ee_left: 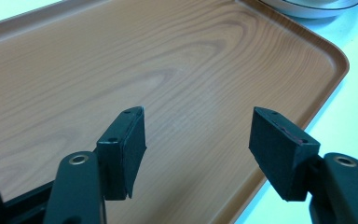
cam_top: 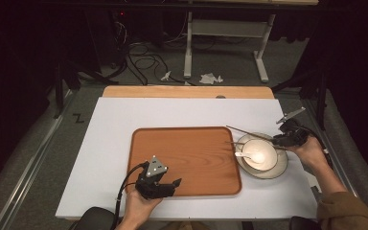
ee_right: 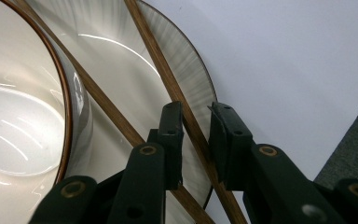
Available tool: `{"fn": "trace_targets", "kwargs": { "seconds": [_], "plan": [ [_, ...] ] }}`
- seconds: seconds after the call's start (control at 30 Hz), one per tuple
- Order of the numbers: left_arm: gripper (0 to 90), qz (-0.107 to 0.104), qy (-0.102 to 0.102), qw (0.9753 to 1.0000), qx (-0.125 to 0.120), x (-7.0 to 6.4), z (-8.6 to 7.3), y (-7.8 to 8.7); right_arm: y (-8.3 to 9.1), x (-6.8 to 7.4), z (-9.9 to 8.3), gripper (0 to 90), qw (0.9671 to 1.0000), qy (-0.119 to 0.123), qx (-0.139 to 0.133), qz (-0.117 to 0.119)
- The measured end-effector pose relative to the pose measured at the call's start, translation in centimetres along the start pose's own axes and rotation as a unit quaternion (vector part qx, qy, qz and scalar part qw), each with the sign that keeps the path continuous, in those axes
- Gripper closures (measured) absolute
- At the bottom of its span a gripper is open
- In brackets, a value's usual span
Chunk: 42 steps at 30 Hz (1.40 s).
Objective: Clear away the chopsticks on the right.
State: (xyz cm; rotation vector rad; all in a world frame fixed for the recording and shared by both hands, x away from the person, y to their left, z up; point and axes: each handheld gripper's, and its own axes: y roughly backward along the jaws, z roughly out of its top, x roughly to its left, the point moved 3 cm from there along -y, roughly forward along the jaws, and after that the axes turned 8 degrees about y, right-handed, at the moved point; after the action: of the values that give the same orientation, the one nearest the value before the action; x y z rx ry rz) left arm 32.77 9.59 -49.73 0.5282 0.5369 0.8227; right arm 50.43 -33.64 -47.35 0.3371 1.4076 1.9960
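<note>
Right gripper (ee_right: 196,140) straddles one chopstick (ee_right: 177,93) on the plate (ee_right: 186,70) rim at tray's (cam_top: 139,163) 3 o'clock, not yet clamped. Thin, stiff, light, rolls easily: pinch mid-shaft. Left gripper (ee_left: 198,140) wide apart, idle.

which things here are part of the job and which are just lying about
In the job: chopsticks, plate, bowl, spoon, tray, right gripper, left gripper.
Lying about: paper scraps, cables on the floor.

Overhead light brightens the white tabletop (cam_top: 115,120) while the far room stays dark. Glare streaks the bowl (ee_right: 23,135). The high view looks soft; near tongs blur slightly.
</note>
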Motion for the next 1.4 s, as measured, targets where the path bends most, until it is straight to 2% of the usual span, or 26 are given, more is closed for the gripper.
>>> {"fn": "trace_targets", "kwargs": {
  "seconds": [0.07, 0.33, 0.4, 0.63, 0.97, 1.13, 1.23, 1.4],
  "plan": [
    [36.1, 0.0, 0.0, 1.0, 0.001, 0.0, 0.0, 0.0, -0.2, 0.1, 0.0, 74.6, 0.9999, 0.008, 0.008, -0.006],
    [36.3, 0.002, 0.0, 1.0, 0.003, 0.0, -0.1, -0.1, -0.3, 0.2, 0.1, 82.4, 0.9991, 0.032, 0.017, -0.02],
    [36.4, 0.003, 0.0, 1.0, 0.003, 0.0, -0.1, -0.1, -0.4, 0.1, 0.0, 84.1, 0.9987, 0.043, 0.011, -0.026],
    [36.5, 0.003, -0.001, 1.0, 0.004, 0.0, 0.0, -0.2, 0.0, 0.2, 0.0, 85.2, 0.9978, 0.055, 0.006, -0.037],
    [36.7, -0.005, -0.006, 1.0, 0.001, -0.3, 0.3, -0.3, 2.7, 1.1, -0.1, 85.3, 0.9976, 0.044, -0.031, -0.043],
    [36.7, -0.013, -0.013, 0.9998, 0.002, -0.4, 0.5, -0.4, 4.7, 1.7, -0.4, 85.3, 0.997, 0.028, -0.057, -0.046],
    [36.6, -0.016, -0.015, 0.9998, 0.002, -0.5, 0.6, -0.5, 5.9, 2.3, -0.6, 85.3, 0.996, 0.017, -0.072, -0.05],
    [36.7, -0.024, -0.016, 0.9996, 0.001, -0.6, 0.8, -0.7, 7.5, 3.7, -0.9, 85.3, 0.9947, 0.014, -0.084, -0.058]
  ]
}}
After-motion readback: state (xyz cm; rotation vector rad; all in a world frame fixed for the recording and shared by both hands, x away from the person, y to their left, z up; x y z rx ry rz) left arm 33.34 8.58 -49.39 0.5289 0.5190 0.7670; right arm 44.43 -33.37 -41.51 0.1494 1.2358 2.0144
